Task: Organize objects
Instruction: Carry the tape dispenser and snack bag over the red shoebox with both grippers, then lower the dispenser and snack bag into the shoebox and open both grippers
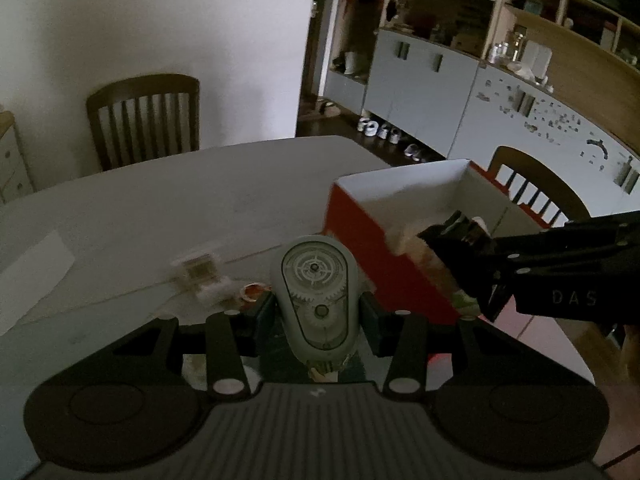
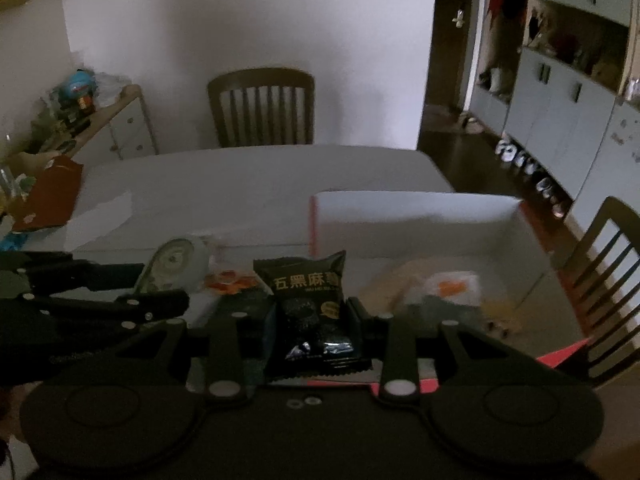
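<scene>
My left gripper [image 1: 316,314] is shut on a grey correction-tape dispenser [image 1: 315,292] with clear gears, held above the table just left of the red box. It also shows in the right wrist view [image 2: 176,266]. My right gripper [image 2: 312,318] is shut on a black snack packet [image 2: 310,304] with gold Chinese lettering, held over the near left edge of the open red box [image 2: 416,216] with its white inside. The right gripper [image 1: 448,248] appears in the left wrist view above the box [image 1: 360,236]. Several packets [image 2: 452,288] lie inside the box.
A small clear plastic case [image 1: 202,274] and an orange-and-white wrapped item [image 1: 252,292] lie on the white table [image 1: 160,208]. White paper [image 1: 32,272] lies at left. Wooden chairs [image 2: 262,108] stand at the far side and right. A cluttered sideboard [image 2: 80,120] stands far left.
</scene>
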Tool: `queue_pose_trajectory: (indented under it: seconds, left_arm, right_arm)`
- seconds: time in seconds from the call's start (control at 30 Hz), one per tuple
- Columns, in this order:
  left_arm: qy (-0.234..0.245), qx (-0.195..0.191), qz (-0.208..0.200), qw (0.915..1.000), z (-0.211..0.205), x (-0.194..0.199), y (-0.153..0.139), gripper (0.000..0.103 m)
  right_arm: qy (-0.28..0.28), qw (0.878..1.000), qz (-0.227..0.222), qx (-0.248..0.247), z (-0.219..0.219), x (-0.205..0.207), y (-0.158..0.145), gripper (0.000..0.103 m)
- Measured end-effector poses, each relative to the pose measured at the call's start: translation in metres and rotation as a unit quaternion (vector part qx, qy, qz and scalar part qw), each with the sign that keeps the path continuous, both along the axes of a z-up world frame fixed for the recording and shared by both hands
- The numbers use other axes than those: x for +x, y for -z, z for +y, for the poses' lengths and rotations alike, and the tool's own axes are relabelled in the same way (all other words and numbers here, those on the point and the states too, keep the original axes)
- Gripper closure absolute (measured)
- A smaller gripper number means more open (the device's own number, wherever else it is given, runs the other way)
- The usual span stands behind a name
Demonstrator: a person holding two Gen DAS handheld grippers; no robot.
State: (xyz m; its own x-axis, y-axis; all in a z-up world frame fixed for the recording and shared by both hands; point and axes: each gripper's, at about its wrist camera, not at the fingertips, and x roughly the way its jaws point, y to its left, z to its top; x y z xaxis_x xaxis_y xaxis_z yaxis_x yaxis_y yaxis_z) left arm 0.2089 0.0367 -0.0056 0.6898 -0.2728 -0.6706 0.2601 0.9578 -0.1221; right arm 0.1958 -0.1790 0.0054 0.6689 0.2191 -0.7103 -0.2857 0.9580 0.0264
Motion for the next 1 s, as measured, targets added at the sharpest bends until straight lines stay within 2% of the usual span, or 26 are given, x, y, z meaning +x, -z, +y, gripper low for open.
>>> queue_pose_trajectory:
  seconds: [0.53,0.83,1.0]
  left_arm:
    - [0.038,0.015,-0.001,0.9992,-0.095,0.027,0.003,0.058]
    - [0.051,0.047,0.002,0.9976,-0.143,0.063,0.011,0.058]
    - [0.054,0.074,0.003,0.9958,-0.161,0.088,0.021,0.058]
  right_arm:
    - [0.045,0.999,-0.013,-0.014,-0.107,0.012,0.008,0.069]
    - [0.061,0.998,-0.010,-0.018,-0.152,0.028,0.020,0.069]
    - [0.056,0.998,0.000,-0.020,-0.161,0.044,0.030,0.069]
